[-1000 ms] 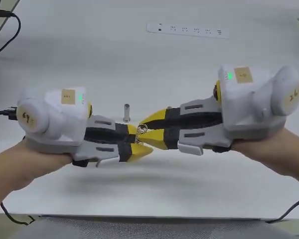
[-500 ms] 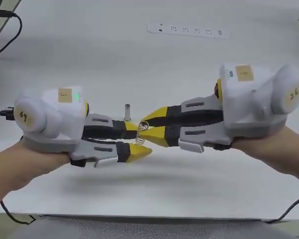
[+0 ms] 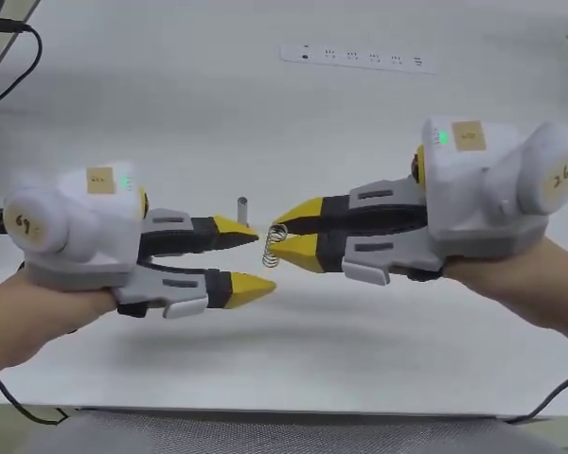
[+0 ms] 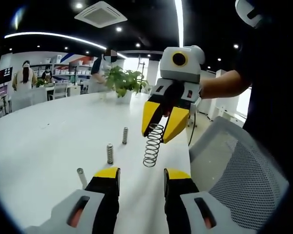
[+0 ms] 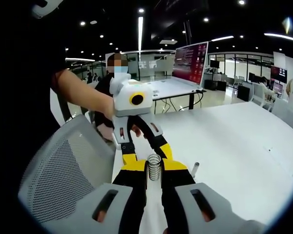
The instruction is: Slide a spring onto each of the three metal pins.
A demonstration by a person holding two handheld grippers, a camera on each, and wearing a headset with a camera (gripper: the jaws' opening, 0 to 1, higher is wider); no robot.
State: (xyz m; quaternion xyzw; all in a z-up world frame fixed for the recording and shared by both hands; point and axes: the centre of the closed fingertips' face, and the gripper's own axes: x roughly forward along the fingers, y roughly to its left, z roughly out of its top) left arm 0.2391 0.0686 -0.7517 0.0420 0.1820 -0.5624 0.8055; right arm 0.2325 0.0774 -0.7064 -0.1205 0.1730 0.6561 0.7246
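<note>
Gripping a spring (image 3: 273, 248) by its upper coils in the right tool (image 3: 283, 236), above the white tabletop (image 3: 265, 132).

Hangs the spring's long axis near upright, pinched end at 12 o'clock between the yellow tips, free end sagging toward 7 o'clock. Holds the left tool (image 3: 260, 255) spread wide and empty, tips just beside the spring from 9 o'clock. Lines up three upright pins on the tabletop: far pin (image 4: 125, 135) and middle pin (image 4: 109, 153) ribbed as if already coiled, near pin (image 4: 80, 176) bare. Adds a power strip (image 3: 364, 57) at 12 o'clock, a potted plant (image 4: 124, 80), ceiling lights and an open office behind. Sets left hand (image 3: 38, 312) and right hand (image 3: 511, 284) level, tools nose to nose.
</note>
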